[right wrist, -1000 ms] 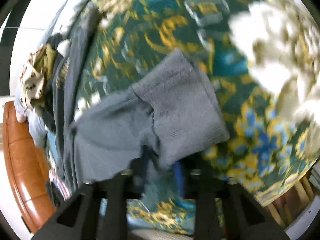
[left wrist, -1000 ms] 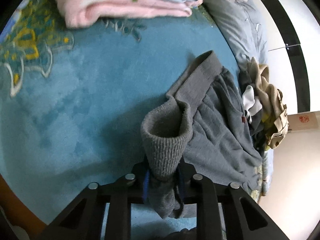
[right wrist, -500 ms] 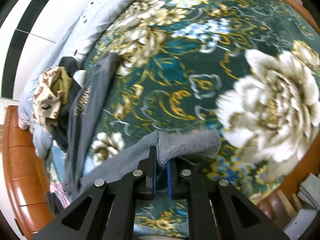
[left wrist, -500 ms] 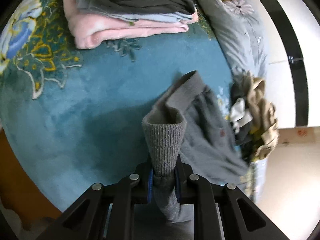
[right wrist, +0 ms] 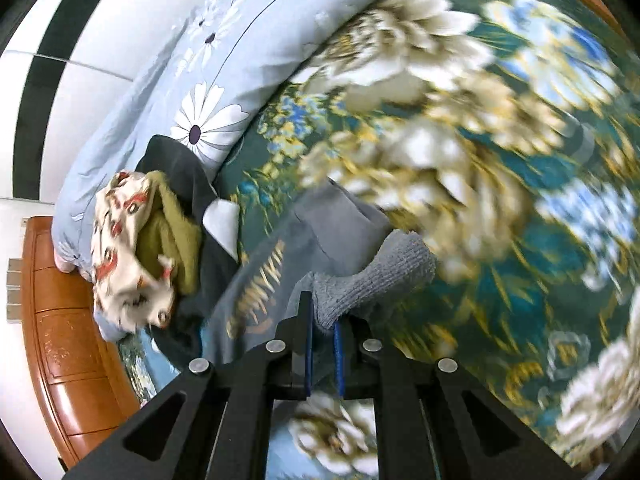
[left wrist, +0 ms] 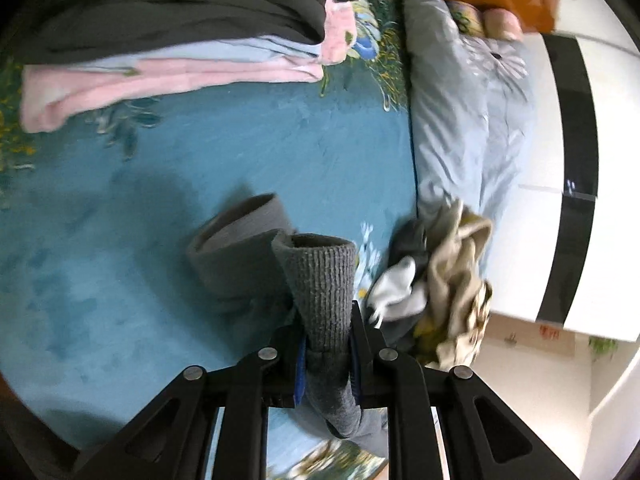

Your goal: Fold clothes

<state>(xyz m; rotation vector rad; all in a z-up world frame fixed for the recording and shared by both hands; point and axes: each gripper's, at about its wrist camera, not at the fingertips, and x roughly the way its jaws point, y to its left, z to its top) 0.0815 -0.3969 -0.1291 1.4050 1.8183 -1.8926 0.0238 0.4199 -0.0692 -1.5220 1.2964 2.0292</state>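
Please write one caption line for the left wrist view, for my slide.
Left gripper pinching the ribbed cuff of a grey sweatshirt above a teal blanket, folded clothes stacked behind.

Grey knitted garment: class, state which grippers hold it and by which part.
Both: the left gripper and right gripper each clamp a ribbed cuff of the grey knitted garment.

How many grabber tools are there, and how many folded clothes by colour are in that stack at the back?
Grabbers: 2, the left gripper and the right gripper, each clamped on the grey sweater's ribbed edge.
Pink folded garment: 1
Light blue folded garment: 1
Dark grey folded garment: 1
Total: 5, not counting the sweater or the unfolded pile, which is too tangled to count.
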